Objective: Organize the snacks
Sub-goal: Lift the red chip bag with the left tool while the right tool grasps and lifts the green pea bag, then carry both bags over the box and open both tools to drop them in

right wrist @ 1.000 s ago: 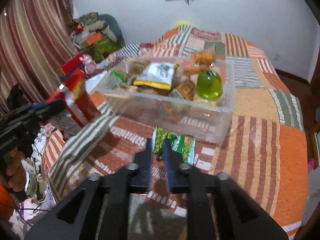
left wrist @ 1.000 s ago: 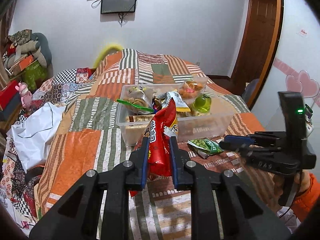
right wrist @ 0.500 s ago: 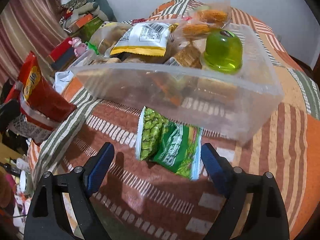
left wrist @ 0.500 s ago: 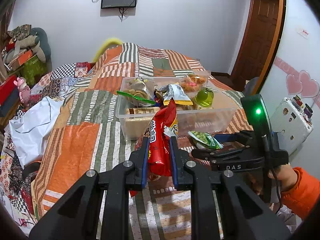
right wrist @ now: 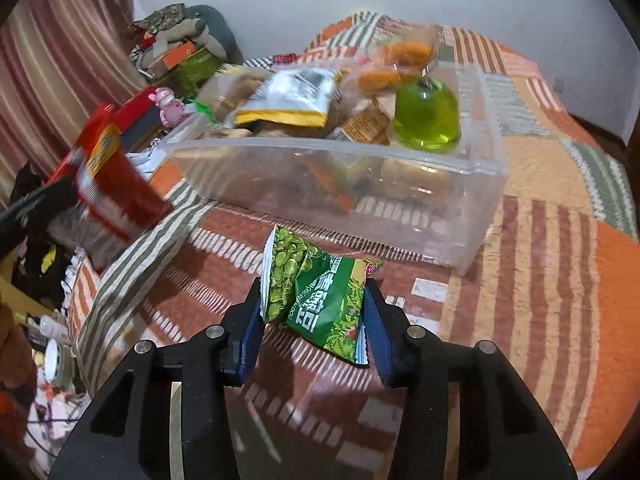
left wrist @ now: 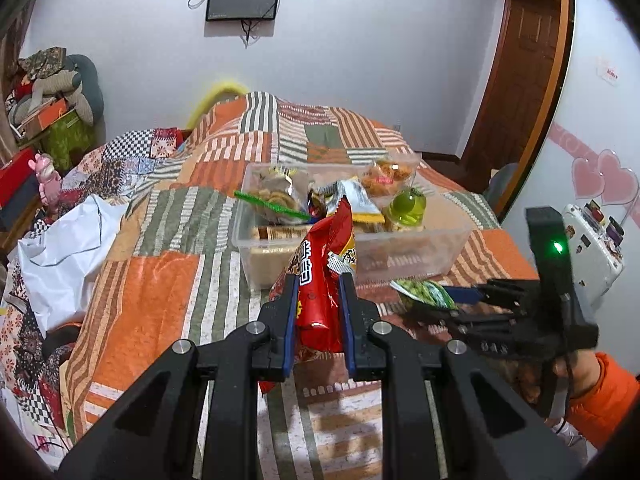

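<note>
on the bed, the bin (right wrist: pixel 476 216) already holds most snacks. my left gripper (left wrist: pixel 319 308) clamps the red bag (left wrist: pixel 324 272); my right gripper (right wrist: pixel 314 312) pinches the green pack (right wrist: pixel 320 296). both are not yet in the bin.

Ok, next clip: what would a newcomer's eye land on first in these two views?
Probably the red snack bag, held upright between the left gripper fingers in front of the clear plastic bin heaped with snacks on the patchwork bedspread. Next, the green pea packet, pinched by the right gripper just before the bin's near wall. Inside the bin, a glossy green jelly cup stands out at the right.
</note>
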